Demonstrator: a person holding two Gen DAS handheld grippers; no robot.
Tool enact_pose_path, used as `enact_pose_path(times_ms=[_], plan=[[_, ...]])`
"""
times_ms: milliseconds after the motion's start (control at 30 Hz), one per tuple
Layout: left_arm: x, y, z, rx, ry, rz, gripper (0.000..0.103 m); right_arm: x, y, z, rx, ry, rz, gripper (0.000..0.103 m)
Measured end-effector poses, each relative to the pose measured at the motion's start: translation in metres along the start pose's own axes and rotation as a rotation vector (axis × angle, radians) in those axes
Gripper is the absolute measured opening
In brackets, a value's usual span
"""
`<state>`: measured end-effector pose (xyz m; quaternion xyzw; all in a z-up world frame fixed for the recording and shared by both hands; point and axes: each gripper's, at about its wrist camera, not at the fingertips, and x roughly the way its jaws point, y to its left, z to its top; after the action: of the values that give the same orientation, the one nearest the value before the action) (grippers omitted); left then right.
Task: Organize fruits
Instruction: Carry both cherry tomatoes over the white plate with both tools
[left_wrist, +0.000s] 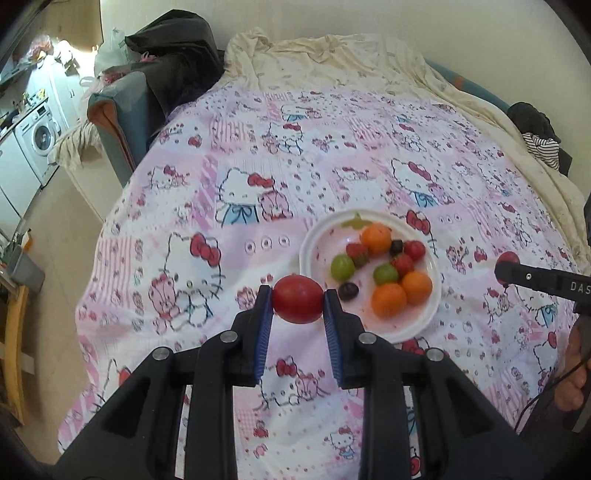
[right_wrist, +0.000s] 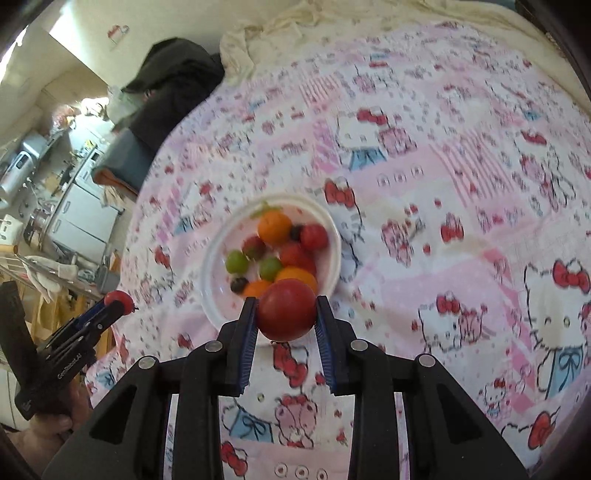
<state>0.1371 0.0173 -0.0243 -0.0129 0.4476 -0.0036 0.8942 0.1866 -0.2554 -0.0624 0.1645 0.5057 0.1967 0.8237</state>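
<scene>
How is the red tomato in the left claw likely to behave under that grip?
The tomato looks round and smooth, so it may slip or roll if released. Only the pad tips of the left claw pinch it; probably soft, bruisable.

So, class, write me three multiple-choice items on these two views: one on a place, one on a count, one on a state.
1. Where do the loose fruits lie?
A. in a white bowl on the bedspread
B. on the floor
C. in a basket

2. How many orange fruits are in the bowl?
A. one
B. three
C. five

3. What is the left gripper doing?
A. hanging open and empty
B. gripping a green grape
C. gripping a red tomato

Key: 1 A, the white bowl sits on the bedspread; 2 B, three orange fruits show among the rest; 3 C, the left gripper has its fingers pressed on a red tomato.
</scene>
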Motion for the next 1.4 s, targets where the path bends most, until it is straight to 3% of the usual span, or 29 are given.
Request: enact_pose_path(times_ms=[200,533,1033,1400], plan=[[0.01,-0.007,0.023,0.026,-0.006,-0.023,0.024,-0.002,0.007,0.02,-0.025,-0.048,0.037,0.032],[0.058,-0.026,0.03,0.056,0.074,-0.054,0.024,0.026,0.0,0.047,-0.005,-0.011,0.049,0.032],[0.12,-0.037,0.018,0.036,0.185,-0.115,0.024,0.104,-0.012,0.082,-0.027,0.114,0.006,0.032],[0.13,-0.05,-0.001,0.064,0.266,-0.161,0.025,0.145,0.013,0.062,-0.056,0.254,0.136,0.034]])
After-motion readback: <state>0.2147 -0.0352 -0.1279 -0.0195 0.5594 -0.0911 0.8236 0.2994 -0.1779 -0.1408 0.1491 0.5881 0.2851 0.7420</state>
